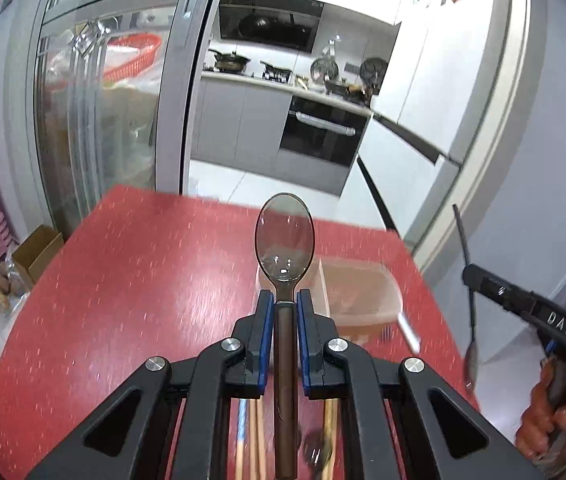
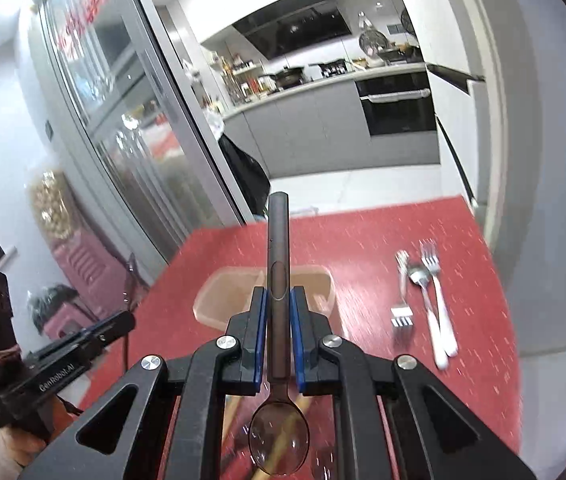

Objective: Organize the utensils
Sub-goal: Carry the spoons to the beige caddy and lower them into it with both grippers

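Above the red table (image 1: 123,280), short of the clear box (image 1: 363,296) at its far edge, the left gripper (image 1: 285,304) and right gripper (image 2: 277,300) each clench a light, stiff, slick smoky-plastic spoon (image 1: 285,236) (image 2: 279,444), best pinched mid-handle.

Before me the red table (image 2: 463,240) carries a clear tub (image 2: 227,292), forks (image 2: 433,276) and a spoon (image 2: 419,280).

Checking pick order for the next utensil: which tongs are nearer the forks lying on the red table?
Right. The forks lie just ahead and to the right of the right tongs; the left tongs are farther off, on the clear container's other side.
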`<action>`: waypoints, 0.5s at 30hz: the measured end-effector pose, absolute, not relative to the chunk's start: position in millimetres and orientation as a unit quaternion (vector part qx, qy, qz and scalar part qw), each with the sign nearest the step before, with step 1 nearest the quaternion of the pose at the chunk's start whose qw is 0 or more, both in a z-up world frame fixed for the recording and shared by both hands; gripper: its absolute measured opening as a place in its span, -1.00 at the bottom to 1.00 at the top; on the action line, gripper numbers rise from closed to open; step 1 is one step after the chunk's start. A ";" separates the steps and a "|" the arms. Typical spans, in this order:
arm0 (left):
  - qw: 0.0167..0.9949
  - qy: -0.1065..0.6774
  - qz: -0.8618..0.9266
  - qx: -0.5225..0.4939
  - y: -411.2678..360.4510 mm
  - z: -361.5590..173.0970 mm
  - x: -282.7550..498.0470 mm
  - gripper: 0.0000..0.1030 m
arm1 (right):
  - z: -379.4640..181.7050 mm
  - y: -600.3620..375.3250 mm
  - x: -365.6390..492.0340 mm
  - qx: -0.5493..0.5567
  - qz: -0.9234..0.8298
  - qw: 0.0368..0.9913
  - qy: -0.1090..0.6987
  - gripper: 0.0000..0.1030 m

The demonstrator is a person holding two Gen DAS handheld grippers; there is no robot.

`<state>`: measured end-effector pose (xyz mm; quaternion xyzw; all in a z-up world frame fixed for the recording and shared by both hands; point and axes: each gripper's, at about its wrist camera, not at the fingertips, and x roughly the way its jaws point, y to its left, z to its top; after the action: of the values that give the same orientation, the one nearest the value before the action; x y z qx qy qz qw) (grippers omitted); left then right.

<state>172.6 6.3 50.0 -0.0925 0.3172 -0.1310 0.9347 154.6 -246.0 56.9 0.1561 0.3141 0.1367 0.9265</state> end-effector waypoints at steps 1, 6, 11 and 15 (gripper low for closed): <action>0.936 0.312 -0.132 -0.096 4.0 55.1 180.8 -0.34 | 59.4 -243.2 161.5 0.157 0.137 0.928 0.310 -0.76; 0.942 0.291 -0.133 -0.102 -6.1 68.1 219.6 -0.34 | 65.4 -231.1 201.5 0.161 0.140 0.935 0.283 -0.76; 0.946 0.283 -0.121 -0.101 -15.8 61.3 258.7 -0.34 | 59.3 -219.3 232.5 0.149 0.139 0.943 0.263 -0.76; 0.947 0.278 -0.120 -0.107 -19.1 51.9 279.8 -0.34 | 43.8 -214.4 253.9 0.143 0.138 0.945 0.260 -0.76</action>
<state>279.8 -19.1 51.9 -0.1073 0.2781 -0.1196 0.9470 253.9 -214.4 43.8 0.1432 0.2603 0.1376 0.9449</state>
